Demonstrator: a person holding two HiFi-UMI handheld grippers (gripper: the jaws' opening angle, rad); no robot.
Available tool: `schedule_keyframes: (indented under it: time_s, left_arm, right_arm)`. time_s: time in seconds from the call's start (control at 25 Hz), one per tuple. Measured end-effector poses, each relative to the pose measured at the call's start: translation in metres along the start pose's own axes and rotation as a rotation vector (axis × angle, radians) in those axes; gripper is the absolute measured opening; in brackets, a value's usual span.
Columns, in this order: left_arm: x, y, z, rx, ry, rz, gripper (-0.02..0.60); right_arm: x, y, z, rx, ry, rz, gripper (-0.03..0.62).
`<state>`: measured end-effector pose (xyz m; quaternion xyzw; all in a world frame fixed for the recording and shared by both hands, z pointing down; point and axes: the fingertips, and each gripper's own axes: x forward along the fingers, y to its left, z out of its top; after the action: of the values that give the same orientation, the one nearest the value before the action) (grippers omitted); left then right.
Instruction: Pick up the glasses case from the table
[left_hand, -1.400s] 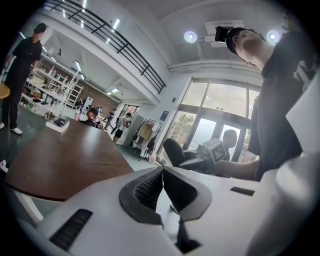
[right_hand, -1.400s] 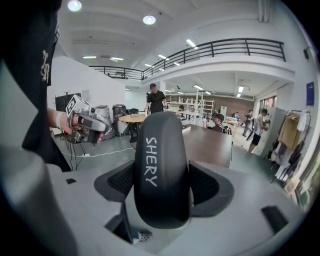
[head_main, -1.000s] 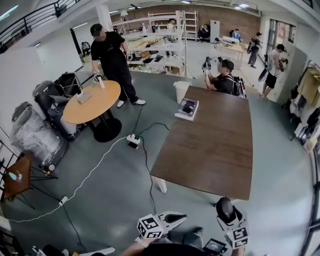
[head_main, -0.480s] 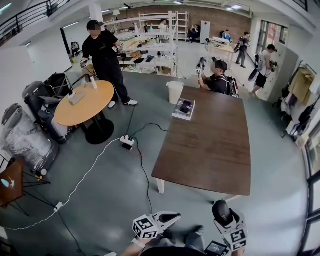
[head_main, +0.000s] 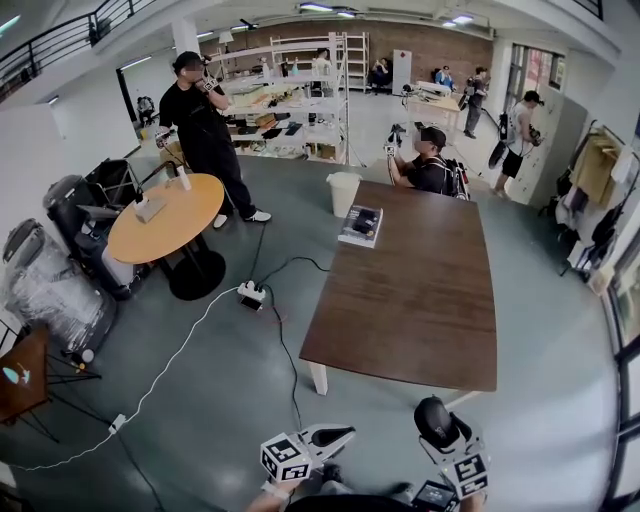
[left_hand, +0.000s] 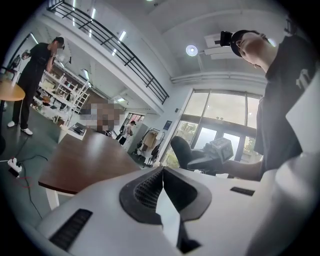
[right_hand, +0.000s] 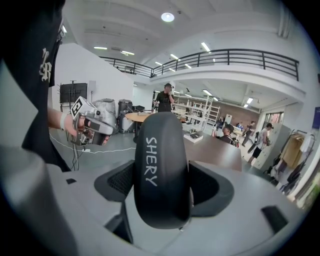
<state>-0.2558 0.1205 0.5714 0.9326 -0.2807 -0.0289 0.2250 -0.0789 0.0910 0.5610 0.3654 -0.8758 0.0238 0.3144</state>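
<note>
Our right gripper (right_hand: 164, 192) is clamped on the black glasses case (right_hand: 159, 150); its two jaws press the case's sides, so the case stands on end between them with the white lettering SHERY facing the camera. In the head view we see the case held up in the air just short of the near edge of the brown table (head_main: 420, 300), not touching it. Our left gripper (left_hand: 162, 181) holds nothing, its jaws closed together tip to tip, and it hovers to the left of the right one, apart from it.
</note>
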Motion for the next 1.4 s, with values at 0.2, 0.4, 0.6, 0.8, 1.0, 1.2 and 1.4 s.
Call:
schedule_keyframes:
  time_s: [0.2,0.4,0.6,0.8,1.0,1.2,1.4]
  left_arm:
    - [0.036,-0.024,-0.007,0.014,0.008,-0.036,0.006]
    - [0.084,-0.059,-0.009,0.037,0.014,-0.081,0.006]
    - [0.119,-0.091,-0.014,0.055,0.029,-0.107,0.006]
    - [0.141,-0.116,-0.017,0.074,0.044,-0.12,0.006]
    - [0.157,-0.126,-0.021,0.087,0.035,-0.074,0.006]
    - [0.167,-0.134,-0.019,0.1,0.024,-0.053,0.006]
    - [0.179,-0.142,-0.025,0.115,0.041,-0.052,0.006]
  right_arm:
    - [-0.026,-0.021,-0.022,0.018,-0.006,-0.027,0.322]
    - [-0.061,-0.055,-0.052,0.054,-0.013,-0.069,0.323]
    - [-0.095,-0.079,-0.072,0.076,-0.03,-0.103,0.323]
    - [-0.12,-0.09,-0.091,0.087,-0.033,-0.114,0.322]
    - [-0.134,-0.101,-0.11,0.109,-0.053,-0.125,0.323]
    - [-0.147,-0.108,-0.122,0.129,-0.065,-0.138,0.322]
    - [-0.156,-0.114,-0.133,0.14,-0.071,-0.146,0.323]
